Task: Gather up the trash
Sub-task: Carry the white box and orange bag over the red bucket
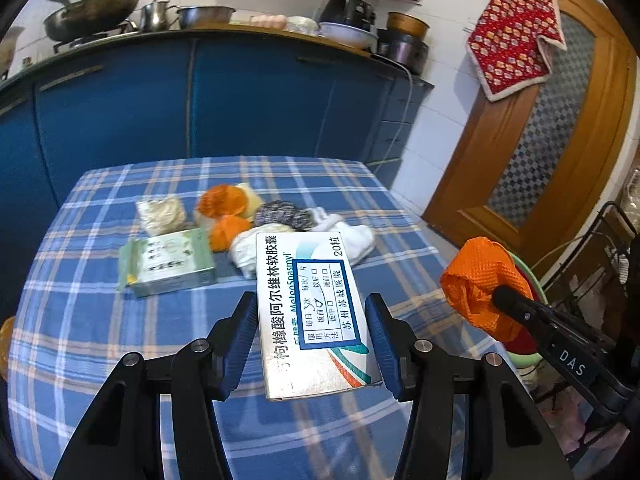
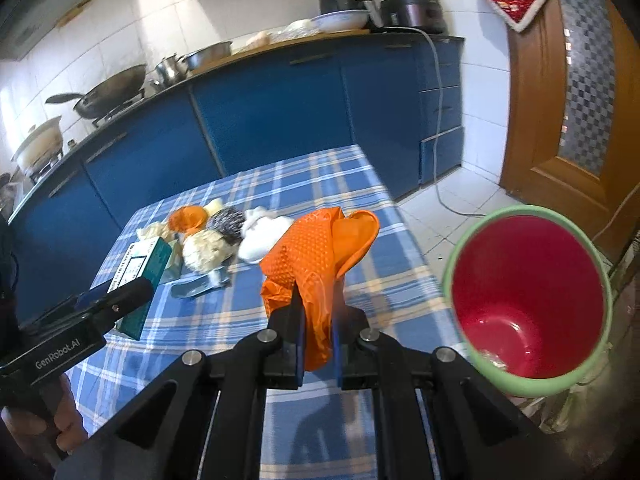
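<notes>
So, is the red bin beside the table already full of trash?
No, the red bin is nearly empty; only a small scrap lies at its bottom.

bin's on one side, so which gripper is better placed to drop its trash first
Right. The right gripper, shut on the orange glove, is next to the bin; the left gripper holds the medicine box over the table.

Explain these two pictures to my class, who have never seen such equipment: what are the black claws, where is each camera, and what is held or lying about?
A person holds a two-finger gripper in each hand; each carries a camera looking along its fingers. The left gripper clamps a medicine box. The right gripper is shut on an orange glove. On the blue checked tablecloth lie a green box, orange, white and grey crumpled scraps, among them a grey speckled wad. Beside the table stands a red bin with a green rim, nearly empty.
</notes>
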Demonstrator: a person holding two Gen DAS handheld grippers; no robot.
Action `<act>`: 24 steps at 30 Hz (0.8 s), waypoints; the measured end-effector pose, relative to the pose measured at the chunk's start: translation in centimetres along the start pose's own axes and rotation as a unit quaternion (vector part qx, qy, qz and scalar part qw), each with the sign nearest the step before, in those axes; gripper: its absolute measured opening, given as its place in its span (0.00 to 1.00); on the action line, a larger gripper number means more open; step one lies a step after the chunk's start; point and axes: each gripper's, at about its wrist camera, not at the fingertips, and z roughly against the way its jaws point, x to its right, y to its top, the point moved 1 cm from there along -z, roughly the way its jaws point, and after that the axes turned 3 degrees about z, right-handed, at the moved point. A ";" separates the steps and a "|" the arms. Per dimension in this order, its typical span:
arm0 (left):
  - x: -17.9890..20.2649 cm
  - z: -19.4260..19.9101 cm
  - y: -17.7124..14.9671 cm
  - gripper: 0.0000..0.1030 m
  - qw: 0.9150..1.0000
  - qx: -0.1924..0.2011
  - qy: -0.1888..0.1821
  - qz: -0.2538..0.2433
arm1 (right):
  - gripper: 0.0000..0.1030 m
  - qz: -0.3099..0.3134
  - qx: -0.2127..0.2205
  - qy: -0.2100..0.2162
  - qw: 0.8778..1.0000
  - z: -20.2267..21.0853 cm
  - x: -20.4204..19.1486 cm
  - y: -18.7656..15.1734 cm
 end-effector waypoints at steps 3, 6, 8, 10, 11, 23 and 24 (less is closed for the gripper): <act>1.3 -0.2 0.3 0.55 1.000 -0.001 -0.008 -0.012 | 0.12 -0.010 0.005 -0.010 1.000 0.6 1.3 0.0; 2.6 -0.4 0.6 0.55 0.999 -0.002 -0.020 -0.025 | 0.12 -0.021 0.009 -0.021 1.000 1.0 2.7 0.0; 3.8 -0.8 0.8 0.55 0.999 -0.005 -0.028 -0.033 | 0.12 -0.029 0.012 -0.027 0.999 1.3 3.5 0.0; 4.6 -1.0 1.0 0.55 0.999 -0.008 -0.034 -0.039 | 0.12 -0.036 0.015 -0.034 0.999 1.6 4.4 -0.1; 5.1 -1.2 1.1 0.55 0.998 -0.010 -0.038 -0.042 | 0.12 -0.041 0.015 -0.038 0.998 1.8 4.9 -0.1; 11.2 -3.6 2.2 0.55 0.994 -0.024 -0.076 -0.079 | 0.12 -0.084 0.019 -0.080 0.993 3.0 10.5 -0.8; 11.7 -3.9 2.2 0.55 0.993 -0.026 -0.080 -0.082 | 0.12 -0.089 0.017 -0.084 0.992 3.0 11.0 -0.9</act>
